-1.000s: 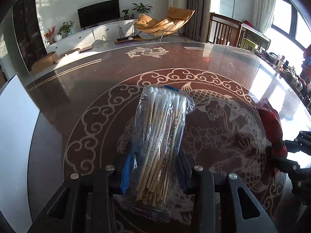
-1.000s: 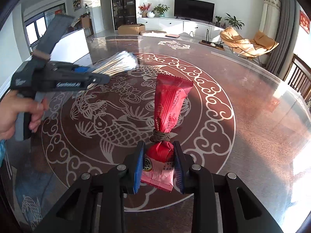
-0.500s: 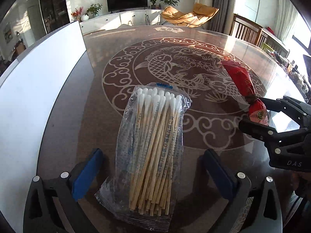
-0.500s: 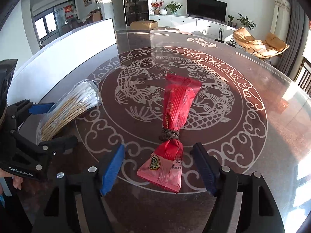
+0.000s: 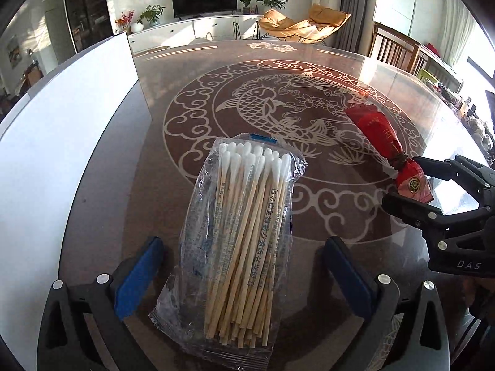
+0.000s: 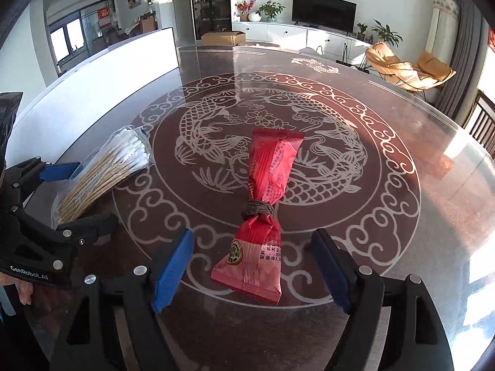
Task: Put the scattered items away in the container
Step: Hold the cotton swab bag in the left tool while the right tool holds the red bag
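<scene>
Since a second ago: both packets, then clamped and carried above the table, now lie on the glass, and both pairs of jaws have let go.

Left wrist view, swab packet: the clear packet of cotton swabs [image 5: 244, 244] lies flat on the round glass table [image 5: 309, 61], swab heads toward 12 o'clock, stick ends toward 6 o'clock. It seems set down here rather than stored, since no open container shows.

Left wrist view, left gripper: the left gripper [image 5: 244, 275] stands at its widest, blue pads well clear at 9 and 3 o'clock of the packet, touching nothing.

Left wrist view, white panel: a white panel [image 5: 62, 117] runs along the table edge from 8 to 11 o'clock; whether it is the container's wall I cannot tell.

Right wrist view, red packet: the red snack packet [image 6: 263, 216], tied at its waist, lies on the fish pattern, its flat end toward 12 o'clock.

Right wrist view, right gripper: the right gripper [image 6: 250, 269] is opening, the packet's near end between the pads but untouched.

Right wrist view, neighbour: the swab packet lies at 9 o'clock, apart from the red one.

Task so far: neither item appears to be in a container yet.
</scene>
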The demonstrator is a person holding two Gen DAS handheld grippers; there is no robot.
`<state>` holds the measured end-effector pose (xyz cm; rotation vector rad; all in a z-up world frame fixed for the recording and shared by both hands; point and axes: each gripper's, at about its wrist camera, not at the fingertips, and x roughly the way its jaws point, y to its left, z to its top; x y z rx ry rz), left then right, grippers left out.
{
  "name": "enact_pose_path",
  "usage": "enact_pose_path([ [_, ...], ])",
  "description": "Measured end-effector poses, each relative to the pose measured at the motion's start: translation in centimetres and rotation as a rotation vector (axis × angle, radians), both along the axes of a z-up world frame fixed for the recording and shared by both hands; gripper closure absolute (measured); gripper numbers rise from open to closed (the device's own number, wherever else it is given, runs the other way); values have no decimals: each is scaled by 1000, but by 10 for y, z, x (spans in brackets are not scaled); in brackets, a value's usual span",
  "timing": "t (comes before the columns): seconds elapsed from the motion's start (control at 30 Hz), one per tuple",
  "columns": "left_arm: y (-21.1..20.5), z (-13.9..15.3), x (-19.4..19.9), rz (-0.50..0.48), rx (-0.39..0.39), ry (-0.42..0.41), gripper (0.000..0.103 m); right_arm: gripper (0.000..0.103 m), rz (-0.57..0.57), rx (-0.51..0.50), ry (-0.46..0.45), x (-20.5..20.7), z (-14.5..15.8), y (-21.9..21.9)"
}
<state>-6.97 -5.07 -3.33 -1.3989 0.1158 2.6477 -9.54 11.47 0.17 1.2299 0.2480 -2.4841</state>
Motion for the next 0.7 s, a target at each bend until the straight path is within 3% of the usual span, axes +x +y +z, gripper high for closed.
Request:
enact_pose_path([
  [0.6, 0, -1, -1, 3, -1, 0, 0, 23, 1, -1, -1, 0, 0, 0],
  [0.7, 0, -1, -2, 8, -3, 1, 0, 16, 7, 2, -8, -7, -1, -4],
])
